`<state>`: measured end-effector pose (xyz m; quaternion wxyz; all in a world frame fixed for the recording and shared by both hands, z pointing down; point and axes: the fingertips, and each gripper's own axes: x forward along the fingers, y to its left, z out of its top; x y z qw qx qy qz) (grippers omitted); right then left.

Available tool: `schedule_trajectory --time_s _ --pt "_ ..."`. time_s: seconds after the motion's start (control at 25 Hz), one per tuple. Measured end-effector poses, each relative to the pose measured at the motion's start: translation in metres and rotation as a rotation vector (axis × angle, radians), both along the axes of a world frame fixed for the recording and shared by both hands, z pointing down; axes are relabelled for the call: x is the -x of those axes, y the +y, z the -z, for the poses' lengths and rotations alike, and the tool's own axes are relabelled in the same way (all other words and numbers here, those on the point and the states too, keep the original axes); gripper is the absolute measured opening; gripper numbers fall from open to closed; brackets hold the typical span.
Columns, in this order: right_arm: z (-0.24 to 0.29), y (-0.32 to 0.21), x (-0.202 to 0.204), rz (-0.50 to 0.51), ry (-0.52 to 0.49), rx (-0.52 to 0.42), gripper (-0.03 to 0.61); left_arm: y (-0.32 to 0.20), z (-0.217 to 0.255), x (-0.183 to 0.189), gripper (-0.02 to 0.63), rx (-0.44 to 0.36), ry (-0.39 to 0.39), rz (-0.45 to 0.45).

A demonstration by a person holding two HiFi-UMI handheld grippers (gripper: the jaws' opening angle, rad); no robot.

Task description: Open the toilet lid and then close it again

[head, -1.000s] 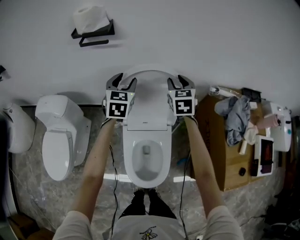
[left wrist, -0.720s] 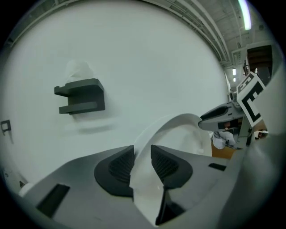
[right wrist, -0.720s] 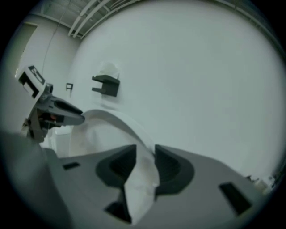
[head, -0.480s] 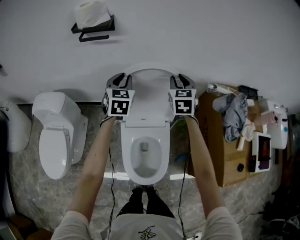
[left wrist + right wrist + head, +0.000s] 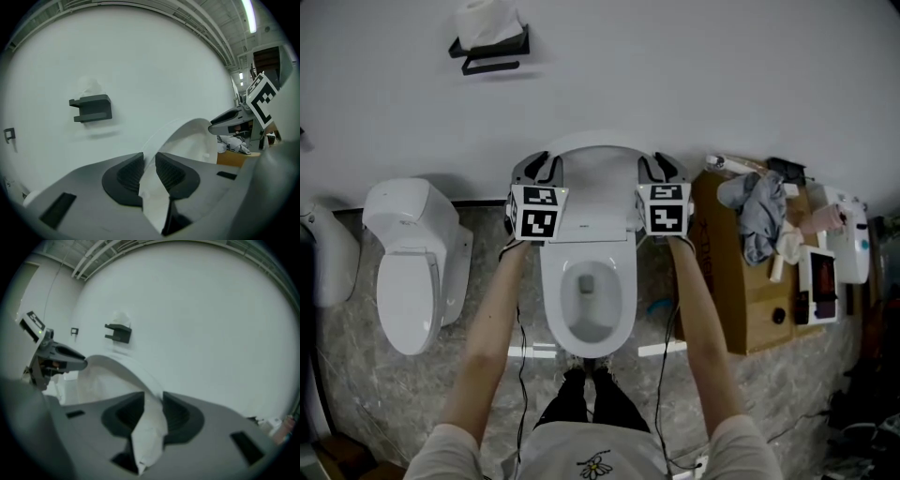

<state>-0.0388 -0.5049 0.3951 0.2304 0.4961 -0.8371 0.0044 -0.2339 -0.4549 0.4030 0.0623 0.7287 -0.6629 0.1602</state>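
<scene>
Currently | white plastic toilet lid (image 5: 595, 183) standing raised, opening seemingly done | left gripper (image 5: 546, 167) and right gripper (image 5: 661, 167), jaws just closing, are clamping its edges | lowering remaining.

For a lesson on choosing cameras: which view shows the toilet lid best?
The head view: nearly the whole lid shows, raised. The left gripper view shows one edge just clamped in the left gripper; the right gripper view, the other edge in the right gripper.
</scene>
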Motion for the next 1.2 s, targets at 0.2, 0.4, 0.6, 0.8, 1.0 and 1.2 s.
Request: schedule_trajectory --time_s 0.2,0.4,0.6,0.8,1.0,1.2 --pt "-0.001 0.030 -0.011 0.006 0.005 -0.002 0.126 0.031 -0.001 -0.010 0.103 -0.014 -0.015 -0.007" --pt "-0.006 0.061 -0.023 0.017 -0.005 -0.013 0.126 0.063 -0.004 -0.022 0.103 -0.016 -0.063 -0.002" --pt "-0.012 0.098 -0.036 0.027 -0.019 -0.013 0.109 0.100 -0.014 -0.033 0.103 0.012 -0.098 0.029" --pt "-0.029 0.141 -0.046 0.062 0.030 0.003 0.109 0.143 -0.028 -0.044 0.103 0.026 -0.128 0.059" --pt "-0.043 0.176 -0.055 0.092 0.056 0.016 0.109 0.177 -0.043 -0.054 0.103 0.071 -0.163 0.057" --pt "-0.062 0.211 -0.066 0.127 0.048 0.051 0.117 0.210 -0.062 -0.065 0.107 0.140 -0.215 0.015"
